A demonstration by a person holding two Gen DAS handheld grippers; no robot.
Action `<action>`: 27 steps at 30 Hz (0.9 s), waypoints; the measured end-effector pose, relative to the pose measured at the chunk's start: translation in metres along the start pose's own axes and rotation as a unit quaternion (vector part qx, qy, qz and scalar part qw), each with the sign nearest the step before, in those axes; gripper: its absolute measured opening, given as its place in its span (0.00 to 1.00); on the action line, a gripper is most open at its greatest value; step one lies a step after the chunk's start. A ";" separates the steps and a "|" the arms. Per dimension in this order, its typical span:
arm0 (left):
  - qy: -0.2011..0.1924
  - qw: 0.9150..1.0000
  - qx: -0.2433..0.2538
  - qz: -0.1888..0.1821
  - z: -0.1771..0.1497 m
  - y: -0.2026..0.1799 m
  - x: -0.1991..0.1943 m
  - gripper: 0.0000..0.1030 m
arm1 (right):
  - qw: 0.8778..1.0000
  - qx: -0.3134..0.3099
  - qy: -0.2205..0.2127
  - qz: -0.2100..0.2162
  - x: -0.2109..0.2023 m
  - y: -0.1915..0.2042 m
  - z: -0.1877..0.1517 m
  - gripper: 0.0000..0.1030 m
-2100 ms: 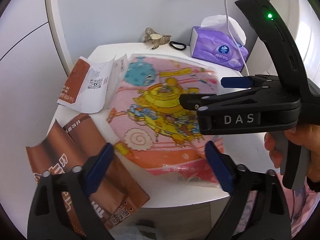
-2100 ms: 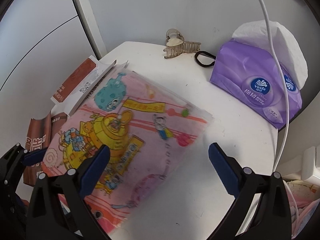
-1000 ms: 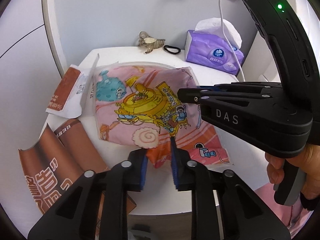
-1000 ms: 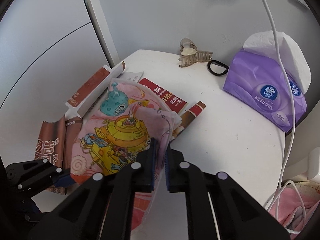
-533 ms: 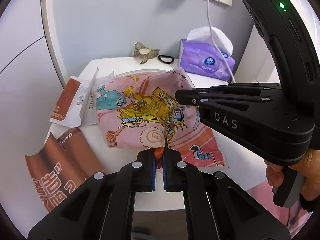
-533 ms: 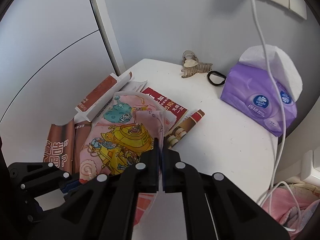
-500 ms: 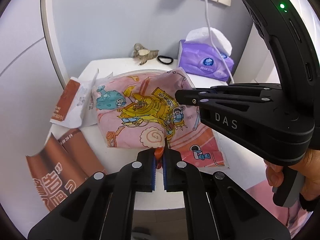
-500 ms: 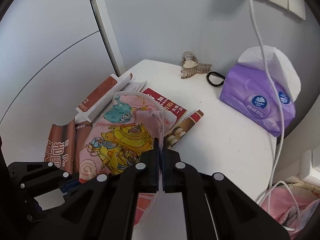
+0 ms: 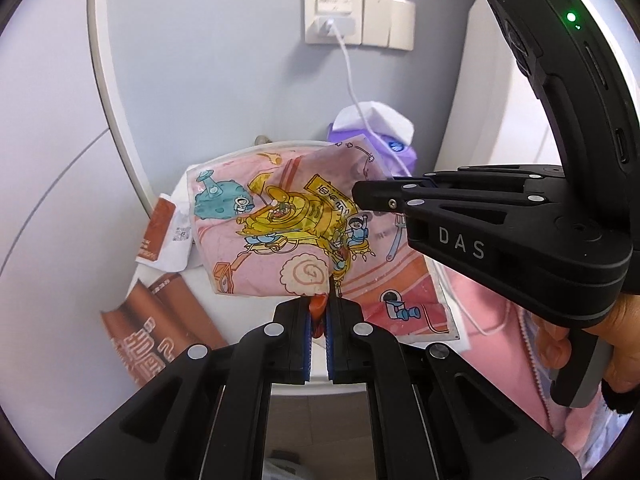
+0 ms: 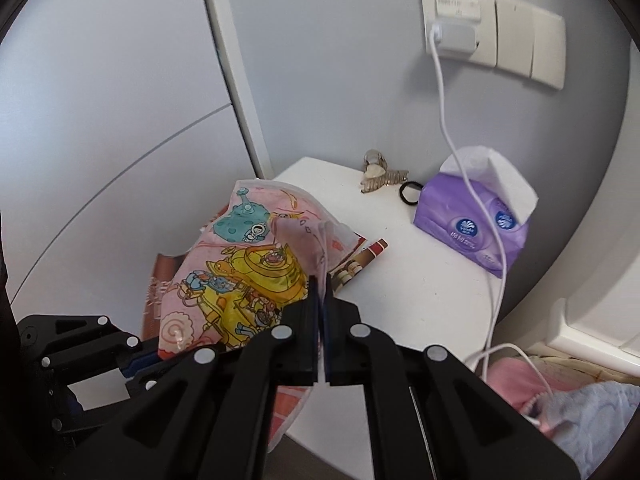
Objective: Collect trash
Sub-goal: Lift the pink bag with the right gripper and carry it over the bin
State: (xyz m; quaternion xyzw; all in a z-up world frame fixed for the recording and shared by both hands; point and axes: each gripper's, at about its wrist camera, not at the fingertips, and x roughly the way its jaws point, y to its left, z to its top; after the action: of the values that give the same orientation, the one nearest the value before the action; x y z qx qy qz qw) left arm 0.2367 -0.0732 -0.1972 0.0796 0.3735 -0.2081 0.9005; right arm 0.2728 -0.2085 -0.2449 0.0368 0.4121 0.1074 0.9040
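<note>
Progress looks early: one piece of trash is in hand and nothing shows as binned. The pink cartoon-printed plastic wrapper (image 9: pixel 296 236) is lifted off the small white round-cornered table (image 10: pixel 420 296), pinched at two edges. The left gripper (image 9: pixel 319 316) has its jaws closed on the wrapper's lower edge, a scrap of orange film showing between the blue pads. The right gripper (image 10: pixel 320 308) is clamped on the wrapper's right-hand edge, jaws nearly together with the thin film between them; in the left wrist view its black body reaches in from 3 o'clock.

Left to collect, by my reading: the brown printed paper sleeve (image 9: pixel 160 328) at 8 o'clock of the wrapper, the white-and-rust folded leaflet (image 9: pixel 164 236) at 9 o'clock, and the red-and-brown printed packet (image 10: pixel 356 264) lying beneath the wrapper's right side. No bin is clearly visible, so where the wrapper goes I cannot tell.

Other things on the table seem to be keepers: a purple soft pack of tissues (image 10: pixel 472 232) at 2 o'clock, a beige hair claw clip (image 10: pixel 380 176) and a black hair tie (image 10: pixel 410 194) toward 12 o'clock. The wall behind is pale grey-blue, with a cream socket plate (image 10: pixel 492 44) holding a white charger, whose white cable (image 10: pixel 476 200) drapes over the tissues. Pink fabric (image 10: pixel 516 376) lies past the table at 4 o'clock.
</note>
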 end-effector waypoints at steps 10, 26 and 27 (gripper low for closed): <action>-0.011 0.999 -0.015 0.026 -0.032 -0.012 -0.058 0.04 | 0.999 -0.034 -0.009 0.021 -0.051 0.040 -0.017 0.03; 0.002 0.995 -0.062 0.075 -0.129 0.016 -0.129 0.04 | 0.992 -0.098 0.017 0.079 -0.072 0.138 -0.073 0.03; 0.005 0.995 -0.066 0.079 -0.138 0.020 -0.131 0.04 | 0.991 -0.103 0.020 0.082 -0.071 0.144 -0.078 0.03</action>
State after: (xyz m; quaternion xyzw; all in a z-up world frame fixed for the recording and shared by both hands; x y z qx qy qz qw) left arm 0.0738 0.0270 -0.2021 0.0502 0.3836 -0.1107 0.9155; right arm 0.1456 -0.0859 -0.2218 -0.0248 0.4120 0.2240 0.8829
